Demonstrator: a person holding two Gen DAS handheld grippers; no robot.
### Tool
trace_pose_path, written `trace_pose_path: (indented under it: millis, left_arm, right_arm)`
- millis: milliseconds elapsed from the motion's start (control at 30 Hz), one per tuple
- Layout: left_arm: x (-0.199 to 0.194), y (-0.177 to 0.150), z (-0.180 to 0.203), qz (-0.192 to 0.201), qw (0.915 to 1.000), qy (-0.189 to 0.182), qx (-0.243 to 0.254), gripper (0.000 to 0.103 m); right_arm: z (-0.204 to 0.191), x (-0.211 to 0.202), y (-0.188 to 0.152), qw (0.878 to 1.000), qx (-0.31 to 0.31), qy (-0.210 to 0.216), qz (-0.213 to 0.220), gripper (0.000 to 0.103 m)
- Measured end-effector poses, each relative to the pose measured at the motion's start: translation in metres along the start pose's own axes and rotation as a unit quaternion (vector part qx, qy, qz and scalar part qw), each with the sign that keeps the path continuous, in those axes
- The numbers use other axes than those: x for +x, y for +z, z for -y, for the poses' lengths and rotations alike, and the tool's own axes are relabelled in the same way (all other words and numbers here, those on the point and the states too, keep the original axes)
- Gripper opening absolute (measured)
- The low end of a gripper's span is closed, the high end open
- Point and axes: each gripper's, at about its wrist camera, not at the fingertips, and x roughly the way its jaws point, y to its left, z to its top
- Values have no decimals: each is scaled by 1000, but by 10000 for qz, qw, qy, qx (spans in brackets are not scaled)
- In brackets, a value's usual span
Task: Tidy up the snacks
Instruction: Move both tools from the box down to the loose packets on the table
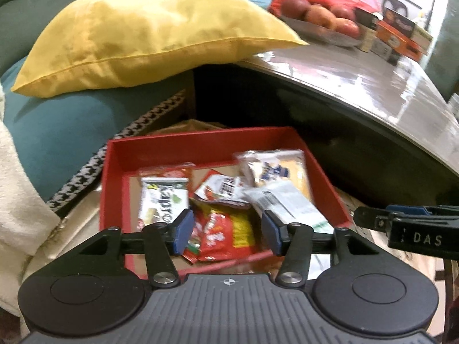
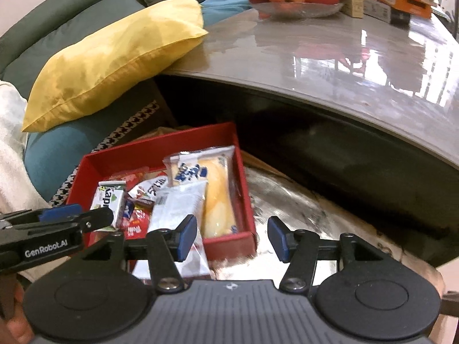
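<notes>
Left tongs point(image 1: 226, 233) parted, empty, over red box point(image 1: 200, 143) | right tongs point(image 2: 232, 236) parted, empty, past its edge

Glossy grey table point(image 2: 330, 46) w/ yellow cushion point(image 1: 143, 37) (green sofa point(image 2: 57, 8) behind).

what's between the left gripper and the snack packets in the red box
Nothing visible. The left gripper hangs open just above the red box, with the red and yellow packet lying directly below its gap. The right gripper is off to the side, over the box's near corner.
</notes>
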Motion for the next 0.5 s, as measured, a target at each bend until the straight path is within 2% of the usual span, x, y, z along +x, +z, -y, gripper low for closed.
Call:
trace_pose_path:
  millis: [300, 500]
  left_arm:
    - [-13, -26, 29, -87, 9989, -251, 384, 66]
    - [-18, -50, 54, -326, 9950, -580, 750, 68]
  right_arm:
    - [20, -19, -30, 9995, 26, -204, -221, 55]
    - [45, -31, -56, 9980, 273, -404, -406, 56]
